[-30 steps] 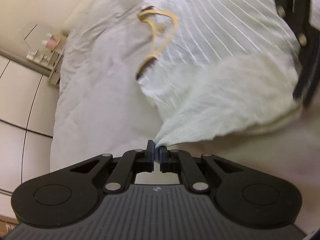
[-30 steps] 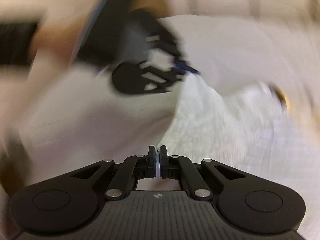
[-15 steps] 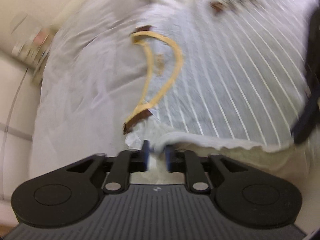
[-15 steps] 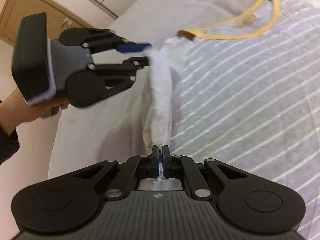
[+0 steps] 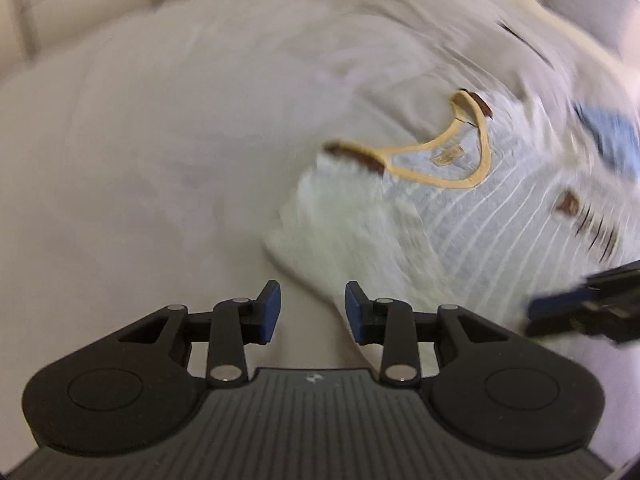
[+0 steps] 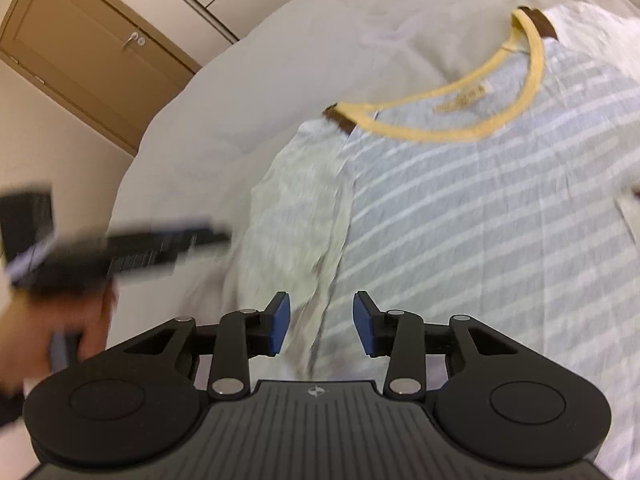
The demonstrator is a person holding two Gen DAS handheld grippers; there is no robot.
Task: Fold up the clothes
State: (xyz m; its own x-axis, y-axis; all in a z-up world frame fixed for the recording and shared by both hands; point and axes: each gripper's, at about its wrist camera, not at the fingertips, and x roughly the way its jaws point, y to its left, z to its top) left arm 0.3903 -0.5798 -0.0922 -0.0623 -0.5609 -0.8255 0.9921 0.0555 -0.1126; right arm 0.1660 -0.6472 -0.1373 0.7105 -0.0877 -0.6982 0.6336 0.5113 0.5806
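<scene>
— Left gripper (image 5: 313,309): jaws spread, nothing between the pads, just off the folded sleeve (image 5: 344,216) of the striped shirt (image 6: 480,216).
— Right gripper (image 6: 321,322)?
— Also spread wide, empty, above the sleeve fold.
— And the shirt?
— Flat on the bed (image 6: 256,92), yellow collar (image 6: 460,130) at the far end.

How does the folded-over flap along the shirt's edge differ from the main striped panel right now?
The folded-over flap looks pale and mottled, with its stripes barely visible; the main striped panel shows clear white stripes on grey-blue. The flap is a narrow band along the shirt's side, while the panel spreads wide below the yellow collar. The flap looks more crumpled, the panel smoother. Both lie flat on the bed sheet, released by both open hand-held grippers.
</scene>
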